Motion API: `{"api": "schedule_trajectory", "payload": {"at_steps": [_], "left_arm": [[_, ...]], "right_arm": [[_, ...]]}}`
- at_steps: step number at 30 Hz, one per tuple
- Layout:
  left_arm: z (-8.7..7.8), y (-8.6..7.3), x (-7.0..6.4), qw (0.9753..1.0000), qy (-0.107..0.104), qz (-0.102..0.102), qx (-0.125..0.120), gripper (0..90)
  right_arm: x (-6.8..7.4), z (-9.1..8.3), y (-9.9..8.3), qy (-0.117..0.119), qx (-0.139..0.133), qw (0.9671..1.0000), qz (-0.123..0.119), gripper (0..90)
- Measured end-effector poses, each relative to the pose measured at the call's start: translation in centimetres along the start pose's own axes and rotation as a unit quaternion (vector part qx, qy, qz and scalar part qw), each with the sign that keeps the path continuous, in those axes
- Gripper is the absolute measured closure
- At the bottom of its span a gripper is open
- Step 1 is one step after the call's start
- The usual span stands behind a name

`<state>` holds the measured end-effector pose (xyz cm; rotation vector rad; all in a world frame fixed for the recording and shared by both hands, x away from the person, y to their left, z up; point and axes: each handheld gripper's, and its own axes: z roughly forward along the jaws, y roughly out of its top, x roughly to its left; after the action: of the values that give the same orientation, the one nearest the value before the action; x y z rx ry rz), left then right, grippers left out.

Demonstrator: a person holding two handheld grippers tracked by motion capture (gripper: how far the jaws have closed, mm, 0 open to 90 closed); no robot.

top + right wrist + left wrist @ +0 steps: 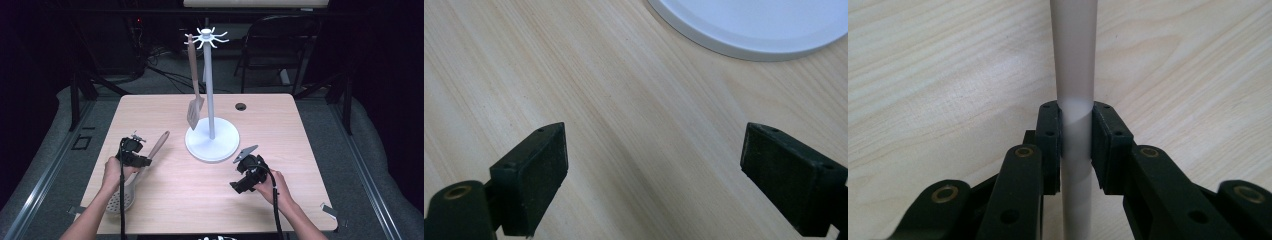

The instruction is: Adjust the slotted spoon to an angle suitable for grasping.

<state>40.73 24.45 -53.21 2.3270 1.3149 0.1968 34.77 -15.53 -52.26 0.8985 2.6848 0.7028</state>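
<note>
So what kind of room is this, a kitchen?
Probably not a kitchen; more likely a recording studio or lab. A lone wooden table stands among black curtains, with cables and a folding chair behind. The utensil stand and slotted spoon look like props.

The table (280, 125) has a light wood-grain top with rounded corners and occupies the centre of the high view. A dark round grommet hole (241, 106) sits near its far edge. Grey carpeted floor (150, 82) surrounds the table. Metal rails (40, 170) run diagonally along the lower left and lower right of the frame. A dark folding chair (280, 45) stands at the upper right. Black cables (170, 75) lie on the floor at the upper left, beside what may be dark equipment. The surroundings are dim; light falls mainly on the tabletop.
</note>
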Motion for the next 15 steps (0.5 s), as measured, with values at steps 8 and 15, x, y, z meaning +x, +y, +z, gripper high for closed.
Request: {"api": "schedule_trajectory", "payload": {"at_steps": [8, 15], "left_arm": [[-1.5, -0.6, -0.3, 0.9972, -0.014, 0.008, -0.072, 76.0], [-2.3, -1.1, -0.6, 0.9946, -0.011, 0.019, -0.101, 76.1]], "right_arm": [[-0.1, 0.2, -0.1, 0.002, 0.000, 1.0000, 0.005, 11.1], [-0.1, 0.2, -0.1, 0.002, 0.001, 1.0000, 0.004, 11.2]]}}
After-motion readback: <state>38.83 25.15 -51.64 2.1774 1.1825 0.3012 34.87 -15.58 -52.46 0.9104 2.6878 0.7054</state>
